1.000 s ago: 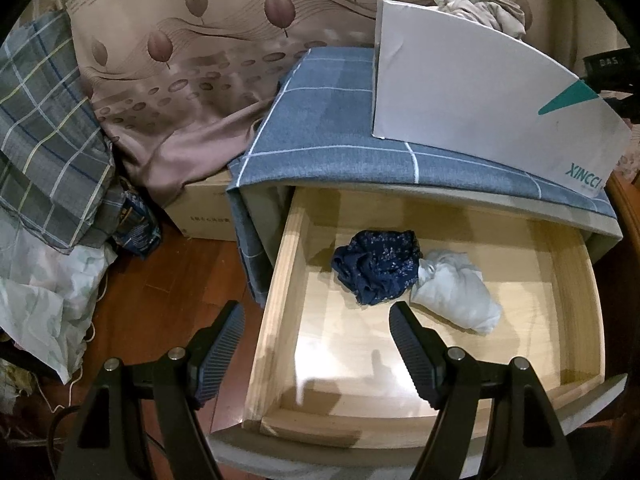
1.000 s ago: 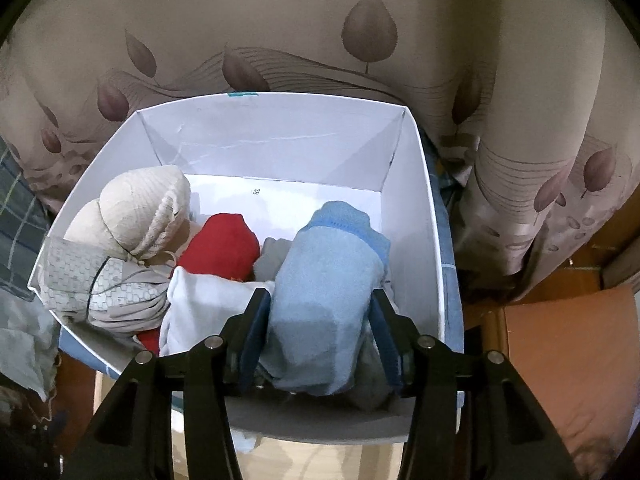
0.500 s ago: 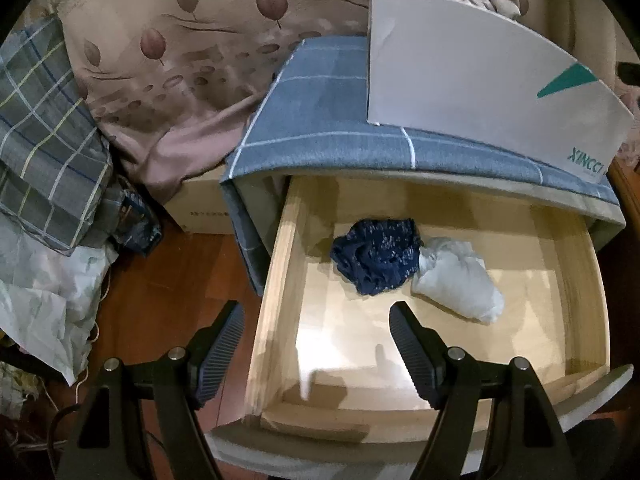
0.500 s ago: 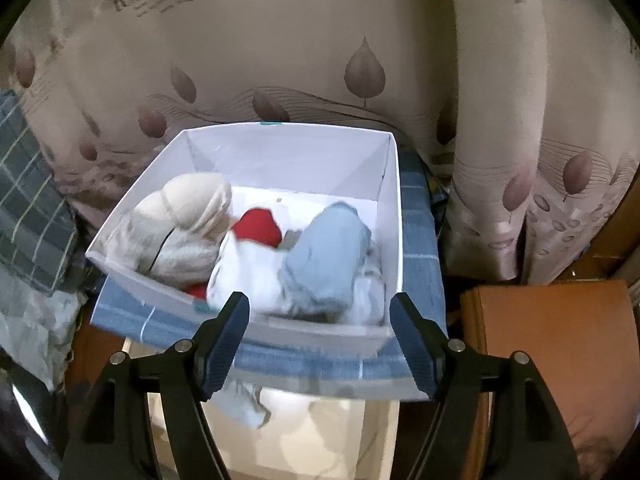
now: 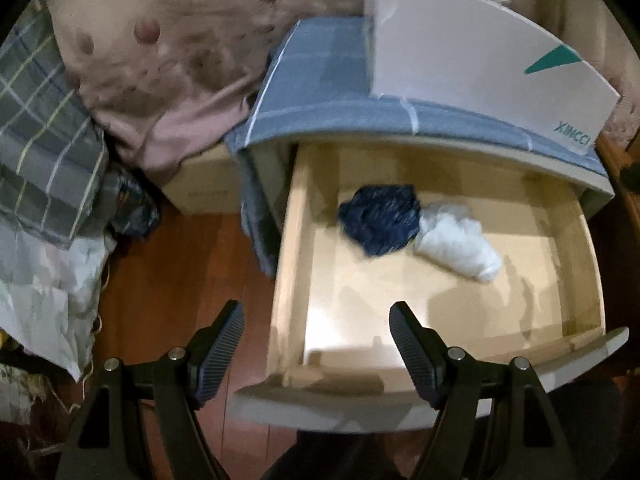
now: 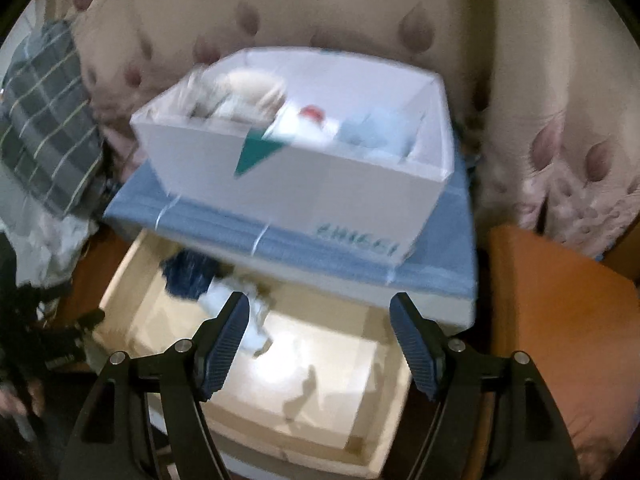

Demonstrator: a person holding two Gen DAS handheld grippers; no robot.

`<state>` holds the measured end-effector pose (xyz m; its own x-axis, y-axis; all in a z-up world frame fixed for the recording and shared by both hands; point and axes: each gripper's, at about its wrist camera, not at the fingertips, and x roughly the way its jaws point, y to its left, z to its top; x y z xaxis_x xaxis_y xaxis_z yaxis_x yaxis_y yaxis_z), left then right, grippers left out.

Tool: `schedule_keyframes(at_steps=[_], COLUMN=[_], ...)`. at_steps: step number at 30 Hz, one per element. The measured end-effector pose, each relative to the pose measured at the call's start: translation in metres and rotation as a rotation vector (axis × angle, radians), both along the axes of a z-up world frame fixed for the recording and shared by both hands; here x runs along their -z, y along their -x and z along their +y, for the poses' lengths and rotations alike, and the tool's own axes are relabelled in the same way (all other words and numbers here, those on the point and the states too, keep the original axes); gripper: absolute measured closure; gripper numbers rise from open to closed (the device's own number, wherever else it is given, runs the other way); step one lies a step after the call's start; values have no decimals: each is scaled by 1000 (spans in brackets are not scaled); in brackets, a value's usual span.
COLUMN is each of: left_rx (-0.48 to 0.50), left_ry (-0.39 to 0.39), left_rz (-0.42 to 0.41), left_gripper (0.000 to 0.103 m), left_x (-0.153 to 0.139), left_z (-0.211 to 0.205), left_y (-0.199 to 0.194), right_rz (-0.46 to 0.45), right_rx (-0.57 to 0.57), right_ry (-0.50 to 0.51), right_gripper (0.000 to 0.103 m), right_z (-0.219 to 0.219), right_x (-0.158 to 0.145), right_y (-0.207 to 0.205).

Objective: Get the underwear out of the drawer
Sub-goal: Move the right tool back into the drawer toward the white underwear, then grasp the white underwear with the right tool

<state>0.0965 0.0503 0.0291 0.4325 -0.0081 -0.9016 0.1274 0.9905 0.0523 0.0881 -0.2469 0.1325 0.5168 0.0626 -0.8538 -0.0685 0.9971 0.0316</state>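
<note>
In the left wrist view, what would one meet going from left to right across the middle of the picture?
Plaid cloth → wooden floor → drawer's left wall → dark blue underwear → white underwear → drawer's right wall.

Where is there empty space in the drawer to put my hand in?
The drawer floor is bare along its front and right side, and left of the dark blue bundle. That bundle and the white bundle fill the middle-back. The white box on top is crowded.

Pale smooth wooden drawer (image 5: 440,304); crumpled cloth underwear (image 5: 380,220); matt cardboard box (image 6: 320,184).
</note>
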Motion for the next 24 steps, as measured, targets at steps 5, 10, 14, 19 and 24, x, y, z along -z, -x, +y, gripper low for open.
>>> schedule_keyframes(at_steps=[5,10,14,19,24], left_rx=[-68,-84,-77,-83,-115], left_ry=[13,-6,-9,28,98], left_rz=[39,56,22,58,90], left_gripper=[26,26,26,26,26], left_x=[8,14,10,15,19], left_z=[14,13,12,17,29], left_y=[-3,-3,2,-3,-7], right_rz=[59,116,165,207,222], right_rx=[-106,-241,-314,-377,-431], right_ry=[-2,32,72,148,180], right_gripper=[33,33,38,40,40], right_z=[30,70,94,116,129], right_x=[36,71,101,135,155], right_y=[-1,-11,-25,-43,-52])
